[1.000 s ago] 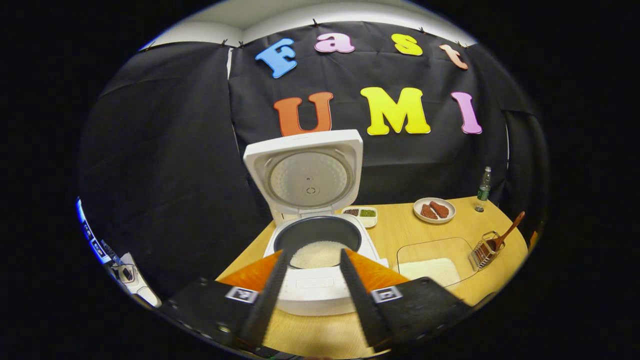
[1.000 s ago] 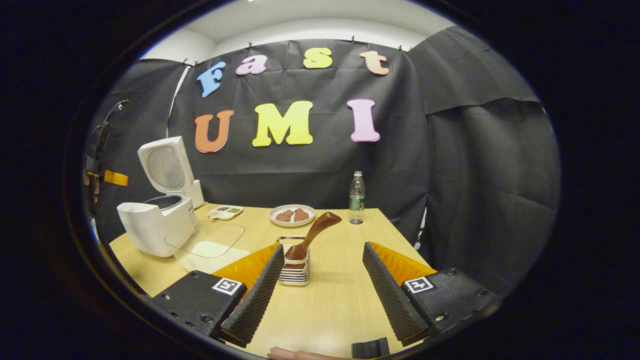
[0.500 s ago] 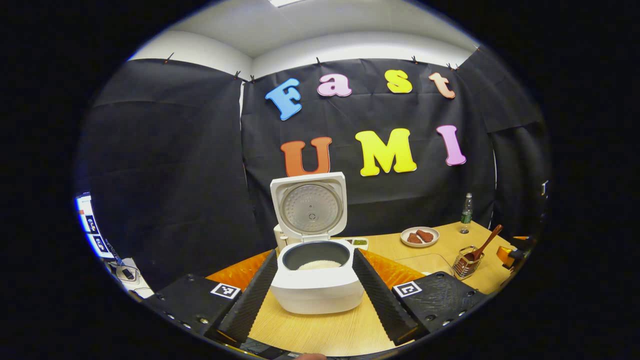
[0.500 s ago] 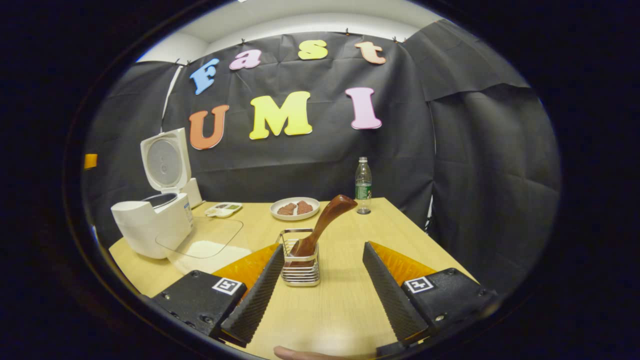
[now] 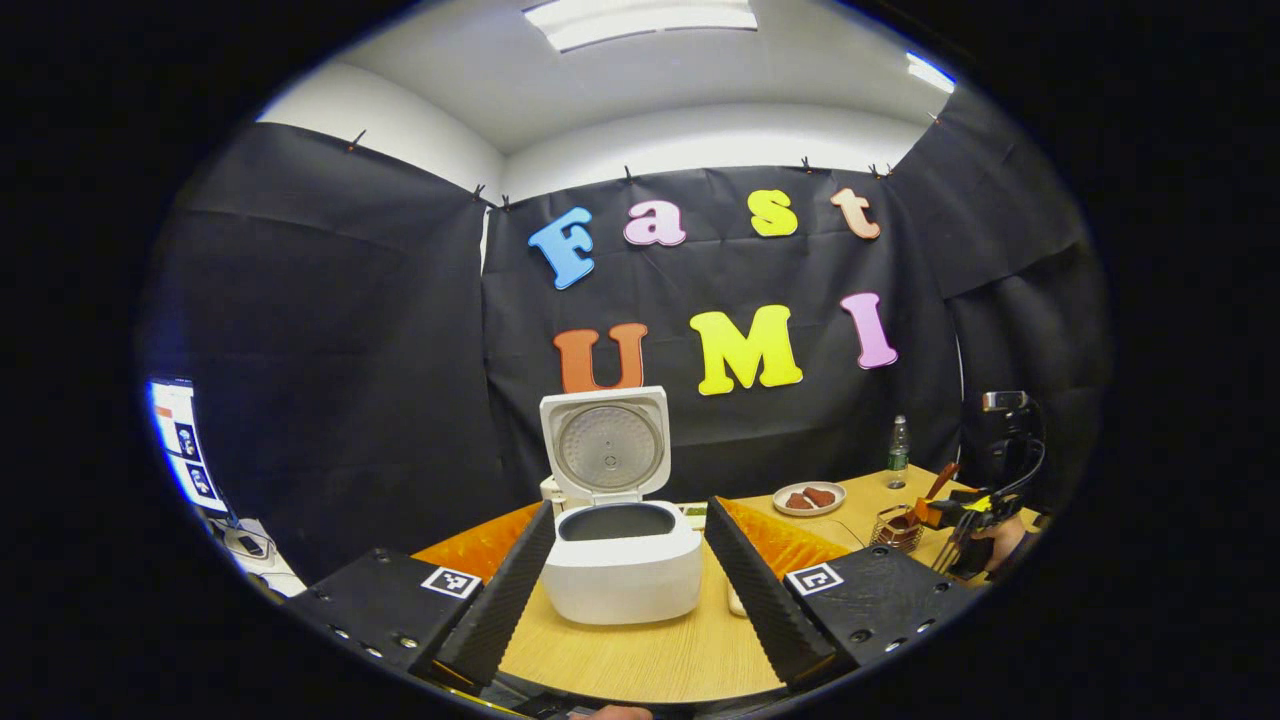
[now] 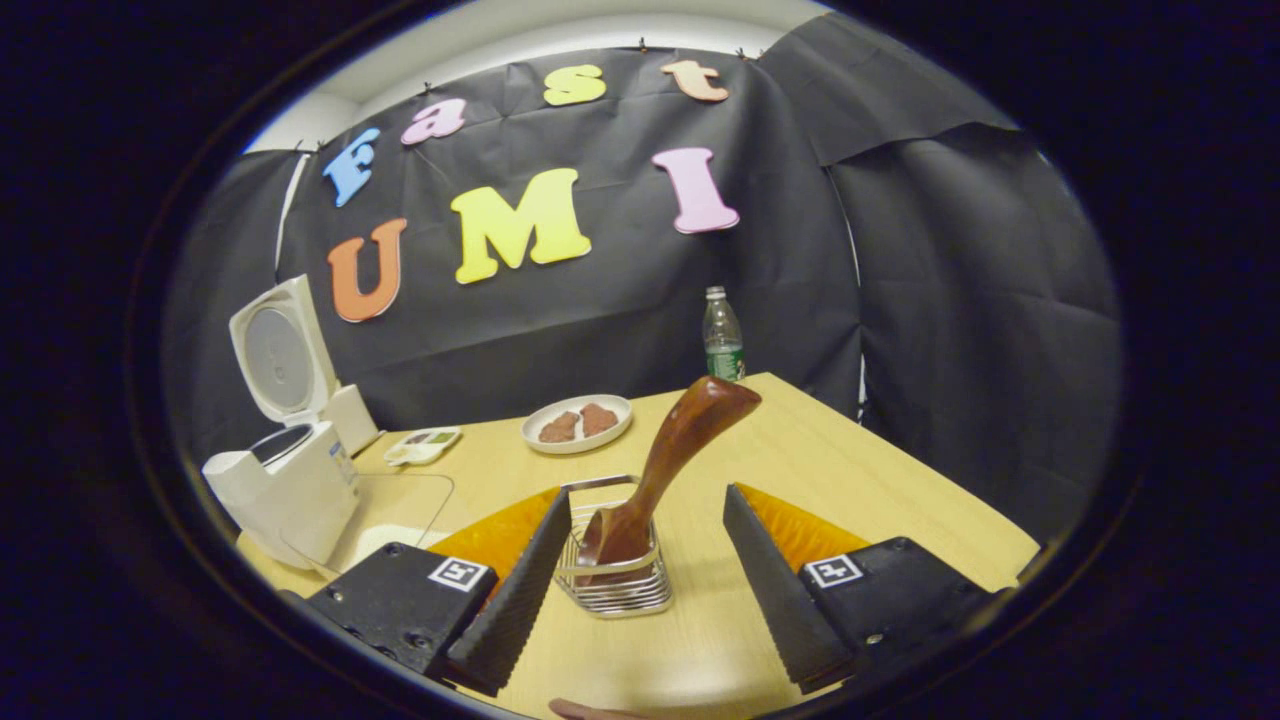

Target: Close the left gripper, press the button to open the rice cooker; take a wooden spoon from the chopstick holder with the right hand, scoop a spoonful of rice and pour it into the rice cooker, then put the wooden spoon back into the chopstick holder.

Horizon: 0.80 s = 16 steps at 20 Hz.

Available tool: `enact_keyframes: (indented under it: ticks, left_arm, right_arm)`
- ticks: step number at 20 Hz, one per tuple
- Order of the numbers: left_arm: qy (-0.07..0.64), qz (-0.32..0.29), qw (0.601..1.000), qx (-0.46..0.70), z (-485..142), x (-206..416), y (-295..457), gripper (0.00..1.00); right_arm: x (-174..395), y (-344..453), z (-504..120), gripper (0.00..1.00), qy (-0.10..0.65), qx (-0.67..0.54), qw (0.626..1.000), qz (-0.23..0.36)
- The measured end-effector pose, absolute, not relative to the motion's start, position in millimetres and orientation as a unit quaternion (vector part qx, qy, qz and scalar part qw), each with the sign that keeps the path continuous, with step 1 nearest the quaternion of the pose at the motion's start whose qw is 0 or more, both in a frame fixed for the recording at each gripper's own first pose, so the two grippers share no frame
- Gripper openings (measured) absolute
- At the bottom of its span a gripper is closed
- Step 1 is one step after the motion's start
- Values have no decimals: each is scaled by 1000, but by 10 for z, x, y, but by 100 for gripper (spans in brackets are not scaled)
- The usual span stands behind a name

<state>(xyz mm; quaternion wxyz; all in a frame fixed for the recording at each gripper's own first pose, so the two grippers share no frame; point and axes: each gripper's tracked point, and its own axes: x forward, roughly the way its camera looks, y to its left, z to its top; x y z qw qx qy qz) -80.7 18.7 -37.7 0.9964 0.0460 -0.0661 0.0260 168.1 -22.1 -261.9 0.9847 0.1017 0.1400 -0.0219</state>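
Right gripper view: the right gripper (image 6: 640,590) is spread wide with the holder (image 6: 613,570) between its fingers, lined up to take the spoon (image 6: 668,462), whose handle leans up toward the table's (image 6: 880,490) far right corner. Nothing is pinched yet. The left gripper (image 5: 625,590), also spread and empty, hangs before the cooker (image 5: 620,560) near the left edge, lid up, leaving the pot free for rice.

A plastic water bottle (image 6: 722,332) stands at the wooden table's (image 6: 850,480) far edge, near a plate (image 6: 577,423) of what appear to be brown meat pieces and a small divided condiment dish (image 6: 421,445).
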Motion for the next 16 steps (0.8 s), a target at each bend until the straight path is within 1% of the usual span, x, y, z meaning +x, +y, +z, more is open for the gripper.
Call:
enact_keyframes:
  ticks: [1, 2, 3, 4, 5, 6, 7, 8, 9, 10, 11, 12, 13, 16]
  left_arm:
    - [-70, 18, 996, 43, -384, -873, 160, 95]
    - [-71, 10, 997, 40, -426, -922, 134, 95]
    - [-65, -2, 997, 37, -495, -952, 88, 95]
    - [-61, -17, 997, 36, -565, -980, 9, 95]
    - [-59, -30, 997, 42, -626, -984, -48, 95]
    - [-55, -33, 997, 49, -661, -994, -61, 95]
    - [-52, -31, 997, 55, -681, -987, -25, 95]
    - [-52, -34, 996, 60, -703, -990, -20, 95]
    - [-52, -44, 996, 61, -724, -984, -69, 95]
    - [-49, -52, 996, 56, -772, -948, -77, 95]
    - [-42, -52, 996, 52, -828, -917, -67, 95]
    - [-33, -50, 997, 50, -897, -887, -24, 95]
    - [-28, -45, 997, 49, -926, -874, 31, 95]
    - [-22, -37, 998, 45, -965, -882, 130, 95]
  right_arm:
    - [1740, -170, -2631, 99, 140, 114, 983, -16]
    - [1814, -139, -2636, 89, 139, 123, 983, -14]
    - [1848, -182, -2672, 87, 144, 125, 981, -25]
    - [1886, -189, -2666, 90, 146, 130, 980, -26]
    - [1923, -154, -2645, 87, 140, 136, 981, -24]
    - [1961, -161, -2626, 73, 135, 132, 981, -32]
    - [1985, -237, -2652, 68, 136, 124, 982, -53]
    - [2008, -220, -2609, 55, 129, 124, 983, -50]
    - [2015, -167, -2544, 47, 126, 119, 984, -49]
    - [2020, -121, -2499, 31, 124, 114, 985, -47]
    - [2010, -70, -2449, 29, 121, 115, 985, -41]
    - [2023, -23, -2406, 23, 122, 112, 985, -36]
    - [2042, -21, -2372, 21, 119, 104, 987, -39]
    - [2026, 57, -2134, 19, 99, 87, 991, -34]
